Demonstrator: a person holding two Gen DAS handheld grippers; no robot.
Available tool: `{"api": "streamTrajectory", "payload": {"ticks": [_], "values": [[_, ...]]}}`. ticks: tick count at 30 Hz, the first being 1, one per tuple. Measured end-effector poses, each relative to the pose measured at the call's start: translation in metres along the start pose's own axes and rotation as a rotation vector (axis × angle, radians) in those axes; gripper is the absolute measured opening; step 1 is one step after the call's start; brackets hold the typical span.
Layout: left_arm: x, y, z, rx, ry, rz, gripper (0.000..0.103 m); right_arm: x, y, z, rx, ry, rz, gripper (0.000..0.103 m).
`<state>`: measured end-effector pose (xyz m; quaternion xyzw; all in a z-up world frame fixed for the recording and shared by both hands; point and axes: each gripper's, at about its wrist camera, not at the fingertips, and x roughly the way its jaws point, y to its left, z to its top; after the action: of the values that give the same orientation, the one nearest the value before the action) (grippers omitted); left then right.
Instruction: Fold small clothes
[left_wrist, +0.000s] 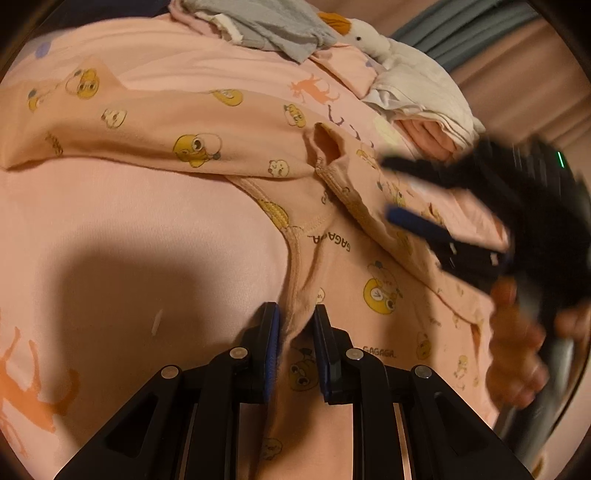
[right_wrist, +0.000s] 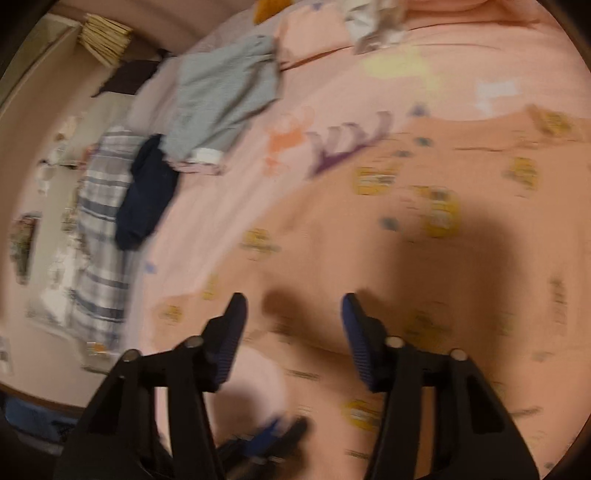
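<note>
While left gripper pinches neckline of pink duck-print top lying on bed, anchoring it for fold, right gripper hovers over cloth, jaws apart, empty, likely seeking next edge.

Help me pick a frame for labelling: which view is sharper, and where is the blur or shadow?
Left wrist view: sharp on the pink garment, only the right gripper smeared, shadow at lower left. Right wrist view: motion blur throughout, shadow ahead of its jaws.
</note>
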<state>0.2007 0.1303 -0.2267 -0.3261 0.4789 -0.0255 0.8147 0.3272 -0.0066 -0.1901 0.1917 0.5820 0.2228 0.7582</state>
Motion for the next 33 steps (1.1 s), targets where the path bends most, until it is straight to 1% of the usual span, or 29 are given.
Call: {"api": "streamTrajectory", "payload": {"ticks": [3,5,6,8,9,10,11,12,14,16,17,18,19,20,22,24,29,31,33], "values": [[0.001,0.002,0.001,-0.02,0.002,-0.017,0.02,-0.033,-0.023,-0.009,-0.072,-0.05,-0.117,0.05],[0.001,0.002,-0.001,-0.012,-0.005,-0.024,0.02,-0.072,-0.044,-0.02,-0.141,-0.108,-0.234,0.05],[0.001,0.002,-0.002,-0.002,-0.008,-0.025,0.02,-0.085,-0.054,-0.023,-0.17,-0.136,-0.293,0.05],[0.0,0.0,-0.004,0.021,-0.013,-0.023,0.02,-0.117,-0.079,-0.034,-0.25,-0.206,-0.513,0.051],[0.0,0.0,-0.004,0.025,-0.014,-0.021,0.02,-0.127,-0.091,-0.04,-0.281,-0.225,-0.608,0.054],[-0.001,0.0,-0.005,0.02,-0.013,-0.02,0.02,-0.136,-0.102,-0.046,-0.307,-0.228,-0.67,0.054],[-0.002,0.0,-0.005,0.009,-0.013,-0.021,0.02,-0.14,-0.109,-0.049,-0.32,-0.221,-0.692,0.055],[-0.003,0.002,-0.006,-0.004,-0.014,-0.024,0.02,-0.144,-0.12,-0.053,-0.326,-0.198,-0.707,0.053],[-0.003,0.005,-0.006,-0.037,-0.013,-0.03,0.02,-0.146,-0.14,-0.056,-0.294,-0.154,-0.71,0.053],[-0.001,0.005,-0.004,-0.059,-0.01,-0.033,0.02,-0.143,-0.161,-0.055,-0.237,-0.141,-0.699,0.051],[-0.001,0.005,-0.004,-0.067,-0.011,-0.035,0.02,-0.141,-0.165,-0.053,-0.211,-0.145,-0.692,0.048],[-0.001,0.006,-0.004,-0.08,-0.012,-0.038,0.02,-0.139,-0.173,-0.05,-0.174,-0.163,-0.68,0.041],[-0.001,0.006,-0.005,-0.086,-0.013,-0.038,0.02,-0.139,-0.183,-0.046,-0.124,-0.183,-0.667,0.037],[-0.001,0.006,-0.005,-0.087,-0.014,-0.038,0.02,-0.135,-0.185,-0.043,-0.086,-0.187,-0.654,0.031],[-0.001,0.006,-0.004,-0.069,-0.013,-0.035,0.02,-0.137,-0.201,-0.038,0.016,-0.221,-0.583,0.027],[-0.001,0.005,-0.003,-0.05,-0.01,-0.033,0.02,-0.141,-0.208,-0.037,0.064,-0.25,-0.542,0.022],[-0.002,0.008,-0.003,-0.051,-0.005,-0.049,0.02,-0.141,-0.204,-0.045,0.054,-0.263,-0.544,0.021],[-0.002,0.009,-0.003,-0.051,-0.004,-0.055,0.02,-0.142,-0.205,-0.045,0.073,-0.274,-0.549,0.021],[-0.002,0.009,-0.004,-0.042,-0.005,-0.055,0.02,-0.139,-0.202,-0.046,0.059,-0.273,-0.577,0.021]]}}
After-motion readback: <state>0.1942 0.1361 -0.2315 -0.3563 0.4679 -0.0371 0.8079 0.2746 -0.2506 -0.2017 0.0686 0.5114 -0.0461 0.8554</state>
